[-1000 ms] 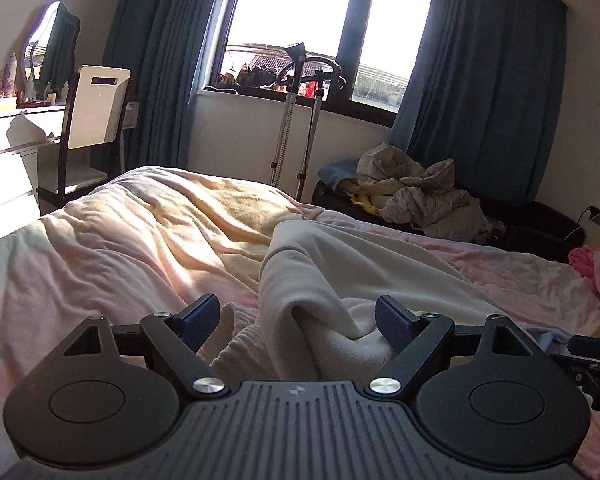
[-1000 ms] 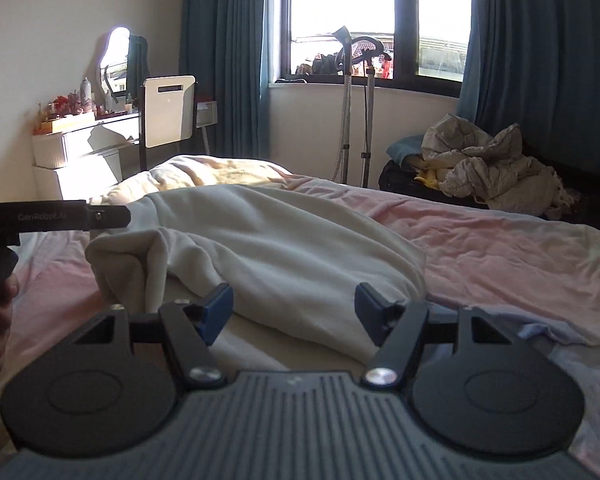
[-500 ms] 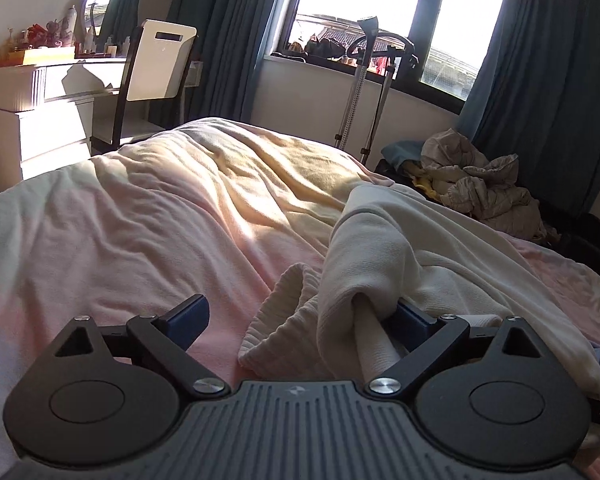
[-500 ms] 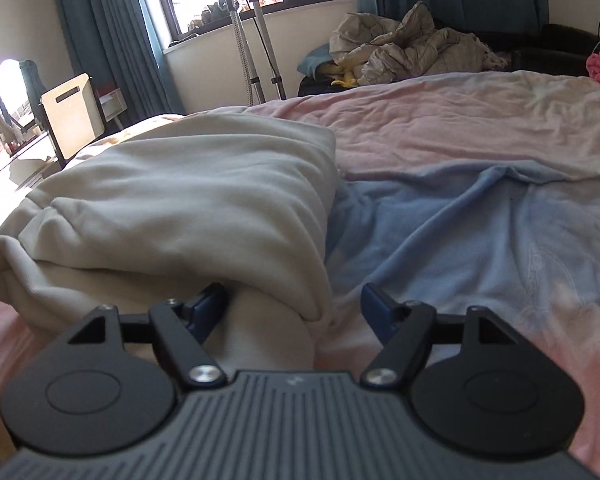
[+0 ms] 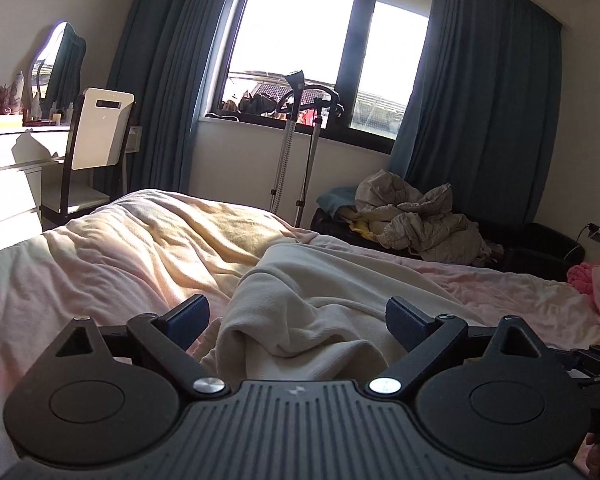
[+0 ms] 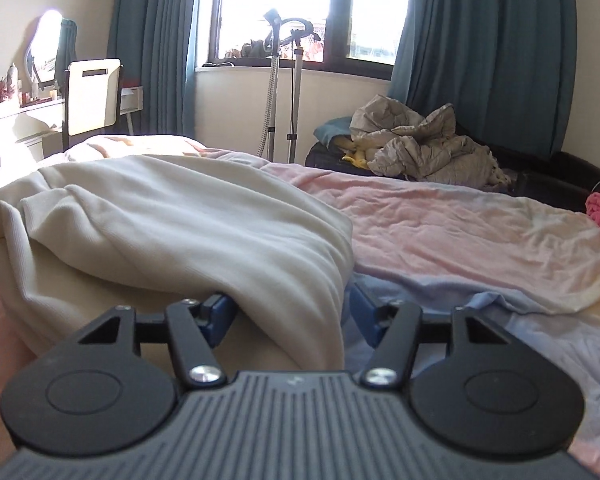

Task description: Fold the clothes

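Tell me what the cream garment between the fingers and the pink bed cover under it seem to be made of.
The cream garment looks like thick, matte fleece or sweatshirt knit: soft rounded folds, fine ribbing near its left edge, no sheen. The pink bed cover seems a thinner, slightly fuzzy woven or brushed fabric, possibly cotton, with shallow sharp wrinkles; its exact fibre cannot be told.

No readable writing anywhere in either view right now. The small pale mark on the left gripper [image 5: 296, 320] body is too tiny to make out, and so is the one on the right gripper [image 6: 288, 312].
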Tool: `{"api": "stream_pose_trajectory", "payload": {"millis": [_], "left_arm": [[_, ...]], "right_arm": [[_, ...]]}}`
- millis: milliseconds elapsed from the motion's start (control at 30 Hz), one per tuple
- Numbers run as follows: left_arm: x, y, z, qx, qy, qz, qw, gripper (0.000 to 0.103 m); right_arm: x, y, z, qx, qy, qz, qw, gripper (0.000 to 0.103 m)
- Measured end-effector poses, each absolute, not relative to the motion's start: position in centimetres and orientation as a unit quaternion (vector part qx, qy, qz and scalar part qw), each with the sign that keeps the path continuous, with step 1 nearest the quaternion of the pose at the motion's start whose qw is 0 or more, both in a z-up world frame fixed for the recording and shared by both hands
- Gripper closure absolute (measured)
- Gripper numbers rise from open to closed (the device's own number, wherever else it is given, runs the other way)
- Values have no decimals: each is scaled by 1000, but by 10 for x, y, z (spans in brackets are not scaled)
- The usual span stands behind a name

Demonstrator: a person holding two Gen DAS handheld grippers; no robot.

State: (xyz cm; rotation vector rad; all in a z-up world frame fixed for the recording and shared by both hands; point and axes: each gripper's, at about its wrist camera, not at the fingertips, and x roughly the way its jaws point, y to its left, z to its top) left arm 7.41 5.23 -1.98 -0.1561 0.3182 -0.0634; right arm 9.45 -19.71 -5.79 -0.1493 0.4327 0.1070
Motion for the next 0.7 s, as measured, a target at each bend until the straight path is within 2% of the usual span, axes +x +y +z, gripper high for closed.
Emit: {"api": "stream_pose_trajectory", "payload": {"millis": [67, 200, 233, 267, 367, 700], "left_arm": [[82, 42, -29, -57, 172, -39, 983, 7], [91, 30, -39, -9, 182, -11, 983, 7], [93, 28, -42, -2, 185, -3, 983, 7], [97, 31, -45, -5, 196, 4, 981, 6], [104, 38, -51, -25, 216, 10, 976, 5], [112, 51, -54, -60, 222, 16, 973, 4]], "right_arm": [[97, -189, -62, -102, 213, 63, 970, 46], [102, -177, -72, -156, 206, 60, 964, 45], [102, -178, -72, -159, 202, 57, 965, 50], [103, -181, -71, -155, 199, 48, 967, 64], [104, -198, -64, -105, 202, 28, 973, 79], [101, -236, -73, 50, 263, 6, 964, 73]]}}
